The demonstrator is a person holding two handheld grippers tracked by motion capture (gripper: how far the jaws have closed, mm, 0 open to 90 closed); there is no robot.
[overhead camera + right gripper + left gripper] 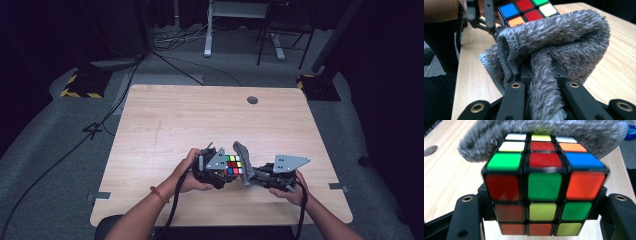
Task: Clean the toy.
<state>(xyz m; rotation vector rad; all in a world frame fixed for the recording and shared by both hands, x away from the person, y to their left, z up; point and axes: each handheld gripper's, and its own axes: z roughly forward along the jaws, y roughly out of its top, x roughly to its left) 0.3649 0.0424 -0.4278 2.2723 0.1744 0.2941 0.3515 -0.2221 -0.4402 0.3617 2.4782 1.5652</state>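
Cube [544, 185] clamped between jaws of left tool [212, 170], held just above surface [200, 120] near its front edge. Cloth [554, 45] pinched tight in jaws of right tool [272, 176], draped against cube's far top face, touching it. Beyond, bare wood with round hole [252, 100], then grey floor [60, 130] and cables [175, 40].

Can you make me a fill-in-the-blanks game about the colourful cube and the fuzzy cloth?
1. The left gripper is shut on the ____.
2. The right gripper is shut on the grey ____.
3. The cube is held above a ____ table.

Missing words: cube; cloth; wooden
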